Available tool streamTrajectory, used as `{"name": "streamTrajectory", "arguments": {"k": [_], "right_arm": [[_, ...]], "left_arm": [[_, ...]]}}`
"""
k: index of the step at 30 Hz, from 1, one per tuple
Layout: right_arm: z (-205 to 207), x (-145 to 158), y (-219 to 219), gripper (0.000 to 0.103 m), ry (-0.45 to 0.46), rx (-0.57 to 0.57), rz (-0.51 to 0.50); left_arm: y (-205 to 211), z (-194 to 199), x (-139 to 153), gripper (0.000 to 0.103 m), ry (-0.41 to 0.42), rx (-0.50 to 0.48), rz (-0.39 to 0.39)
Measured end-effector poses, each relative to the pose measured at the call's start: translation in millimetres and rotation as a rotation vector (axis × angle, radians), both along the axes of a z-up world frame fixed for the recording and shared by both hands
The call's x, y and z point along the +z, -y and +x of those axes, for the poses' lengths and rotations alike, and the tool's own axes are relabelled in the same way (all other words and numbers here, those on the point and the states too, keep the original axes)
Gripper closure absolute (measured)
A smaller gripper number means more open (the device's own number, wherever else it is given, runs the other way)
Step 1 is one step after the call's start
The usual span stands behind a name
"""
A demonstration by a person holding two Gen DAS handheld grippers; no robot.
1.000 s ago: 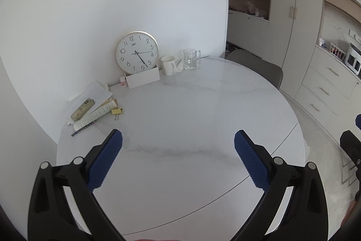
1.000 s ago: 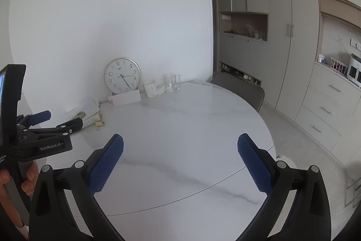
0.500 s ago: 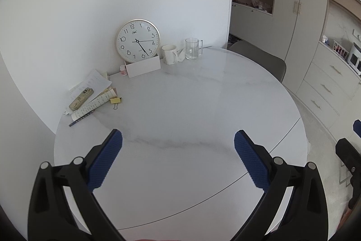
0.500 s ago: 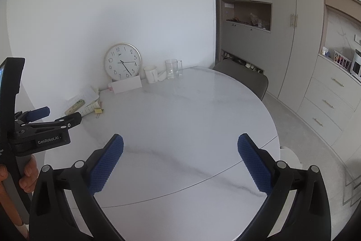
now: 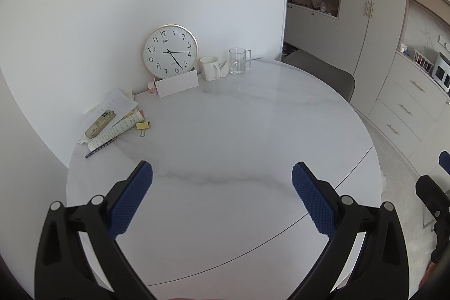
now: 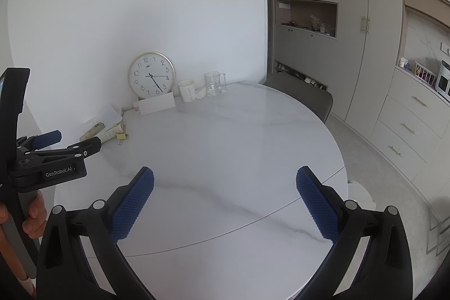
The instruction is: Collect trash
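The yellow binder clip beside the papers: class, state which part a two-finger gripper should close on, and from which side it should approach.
Judging from its pose, grip the yellow binder clip across its folded yellow body, coming down from above. It lies flat on the table with its wire handle pointing toward the camera. The rolled paper crowds its left, so the open right side is safer for the left gripper.

A round white marble table point(image 5: 225, 137) stands against the wall. At its far edge a wall clock point(image 5: 169, 50) leans upright, with a white card box point(image 5: 176, 82) in front of it. To the right stand a white mug point(image 5: 209, 68) and a glass mug point(image 5: 238, 60). On the left lie loose papers point(image 5: 118, 103), a phone point(image 5: 100, 123) on top of them, a yellow binder clip point(image 5: 143, 126) and a pen point(image 5: 98, 150).
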State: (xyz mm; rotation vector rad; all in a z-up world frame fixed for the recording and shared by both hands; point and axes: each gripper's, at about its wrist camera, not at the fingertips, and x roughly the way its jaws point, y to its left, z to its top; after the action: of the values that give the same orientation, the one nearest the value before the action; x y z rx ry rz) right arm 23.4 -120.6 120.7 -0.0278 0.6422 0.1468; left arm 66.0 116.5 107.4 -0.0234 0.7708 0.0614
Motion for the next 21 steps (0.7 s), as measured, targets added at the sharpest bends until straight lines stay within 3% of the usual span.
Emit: {"name": "streamTrajectory", "arguments": {"k": [21], "right_arm": [[-2.3, -0.3, -4.2, 0.003, 0.002, 0.025, -0.017]], "left_arm": [[5.1, 2.6, -2.2, 0.008, -0.014, -0.024, -0.001]]}}
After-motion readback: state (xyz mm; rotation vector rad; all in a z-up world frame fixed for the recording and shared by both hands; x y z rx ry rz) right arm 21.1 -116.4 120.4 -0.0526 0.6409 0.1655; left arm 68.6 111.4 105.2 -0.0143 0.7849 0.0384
